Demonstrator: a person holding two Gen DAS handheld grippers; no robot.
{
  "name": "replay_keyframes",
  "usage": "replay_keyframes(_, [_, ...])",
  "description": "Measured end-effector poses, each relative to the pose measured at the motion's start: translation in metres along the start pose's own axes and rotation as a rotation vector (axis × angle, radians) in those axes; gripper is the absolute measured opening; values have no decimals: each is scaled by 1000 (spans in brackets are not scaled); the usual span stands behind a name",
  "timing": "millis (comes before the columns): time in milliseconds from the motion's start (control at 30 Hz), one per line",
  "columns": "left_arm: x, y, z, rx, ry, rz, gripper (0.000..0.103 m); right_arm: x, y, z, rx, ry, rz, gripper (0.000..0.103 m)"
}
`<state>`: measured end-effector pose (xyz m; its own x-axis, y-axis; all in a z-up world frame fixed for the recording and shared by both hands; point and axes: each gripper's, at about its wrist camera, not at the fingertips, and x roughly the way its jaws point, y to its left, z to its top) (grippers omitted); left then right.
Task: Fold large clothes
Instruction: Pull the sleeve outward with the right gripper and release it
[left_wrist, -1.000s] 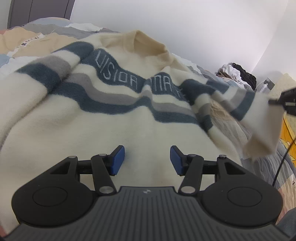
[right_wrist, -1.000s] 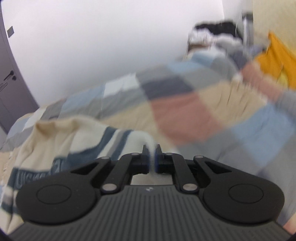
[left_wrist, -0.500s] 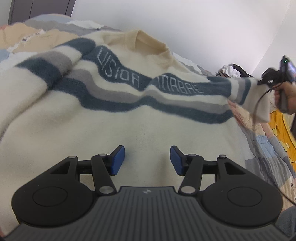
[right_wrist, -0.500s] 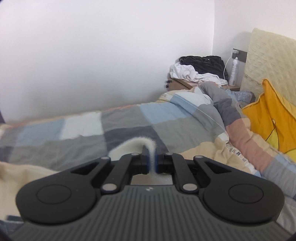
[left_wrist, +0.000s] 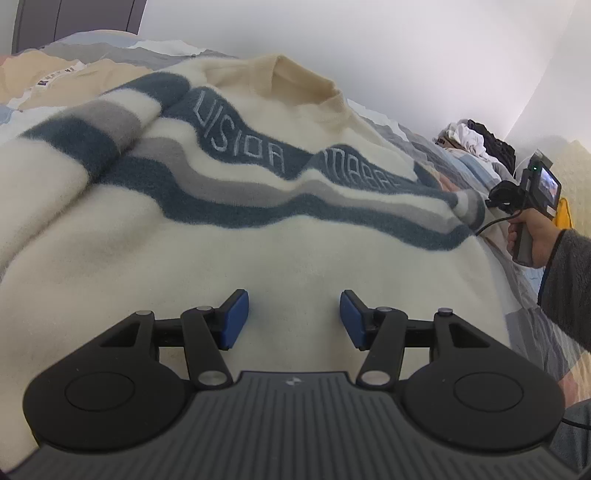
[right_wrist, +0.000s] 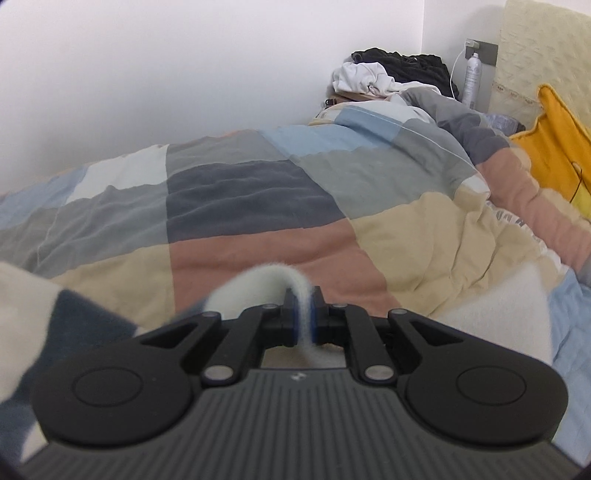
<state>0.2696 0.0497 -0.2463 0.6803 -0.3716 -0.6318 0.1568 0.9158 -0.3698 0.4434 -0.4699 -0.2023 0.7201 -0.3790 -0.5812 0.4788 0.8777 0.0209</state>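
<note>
A large cream sweater (left_wrist: 280, 254) with wavy blue and grey stripes and pale lettering lies spread on the bed, collar at the far side. My left gripper (left_wrist: 293, 317) hovers just over its lower body, open, with only flat fabric showing between the blue pads. My right gripper (right_wrist: 303, 319) is shut on the cream cuff of the sweater's sleeve (right_wrist: 255, 286), which arches up out of the jaws. In the left wrist view the same right gripper (left_wrist: 496, 199) is at the far right, held by a person's hand (left_wrist: 532, 236), with the striped sleeve (left_wrist: 469, 208) drawn out sideways and low.
A patchwork quilt (right_wrist: 258, 206) in blue, grey, pink and beige covers the bed. A yellow cushion (right_wrist: 557, 147) leans at the right by the headboard. A heap of black and white clothes (right_wrist: 384, 75) and a spray bottle (right_wrist: 472, 79) sit at the far corner by the white wall.
The right gripper carried the sleeve cuff outward to the right and down toward the bed, straightening the sleeve and smoothing the chest stripes. The left gripper stayed where it was, open.
</note>
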Motion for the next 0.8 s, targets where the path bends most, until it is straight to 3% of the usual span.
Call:
replay_keyframes(133, [-1,2,0,-25,-14,-1,61,-22,2,5,14,-10,7,18])
replay_keyframes(200, [-5,3,1,-39,-27,14,61,-38,1,7,32,-11,21,48])
replay_keyframes(267, [-11,5,1,-53,-42,34,61,-59,-1,9,52,-21,69,61])
replay_keyframes(433, [-35,8,4,-76,-94,88,61,-123,6,12,7,-79,199,58])
replay_keyframes(600, [-64,3,1,-47,-137,152,61,-192,27,7,7,-81,324,58])
replay_keyframes(800, [-104,-3,-7,-13,-180,202,61,-274,75,-32,-52,-50,516,59])
